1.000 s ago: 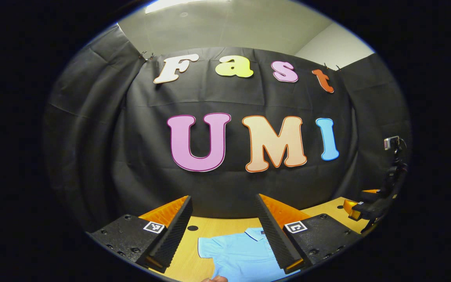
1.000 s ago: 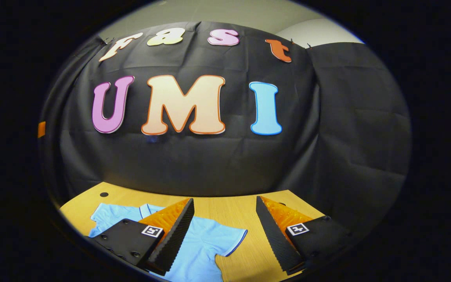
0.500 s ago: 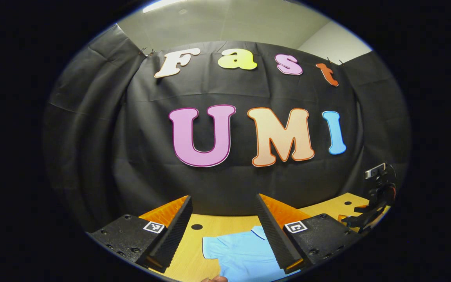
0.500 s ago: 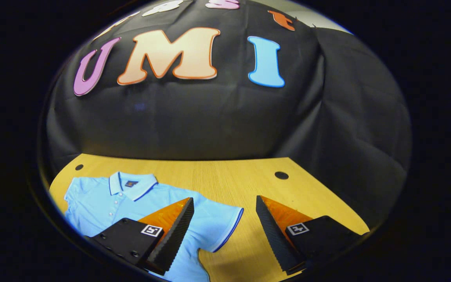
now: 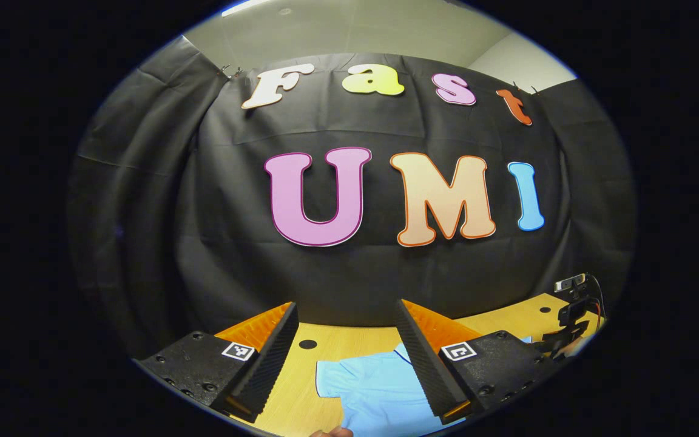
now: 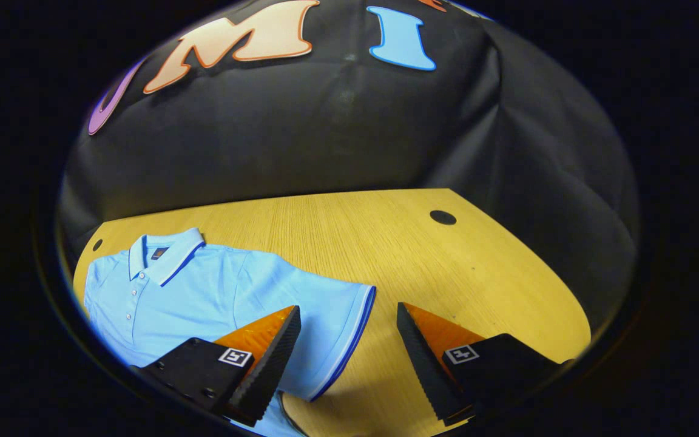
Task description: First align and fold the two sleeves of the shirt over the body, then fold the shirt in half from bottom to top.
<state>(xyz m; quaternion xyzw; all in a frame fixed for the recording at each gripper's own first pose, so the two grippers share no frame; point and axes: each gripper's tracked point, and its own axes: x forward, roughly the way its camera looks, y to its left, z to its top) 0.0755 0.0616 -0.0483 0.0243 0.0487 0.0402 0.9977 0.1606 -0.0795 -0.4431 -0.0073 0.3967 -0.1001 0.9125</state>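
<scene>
Shirt [image 6: 204, 291]: flat on surface [image 6: 446, 273], collar far, both sleeves unfolded. Right gripper [image 6: 348, 358]: fingers apart, empty, hovering by right sleeve [image 6: 331, 321]. Left gripper [image 5: 346, 358]: fingers apart, empty, above left sleeve [image 5: 340, 382]. Step: sleeve fold, not begun. Next: lower, pinch cuffs.

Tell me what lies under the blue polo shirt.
The shirt lies flat on the wooden table, whose bare top shows around it. Whatever sits beneath the cloth is covered. The right hand-held gripper, open, hovers at its sleeve.
</scene>
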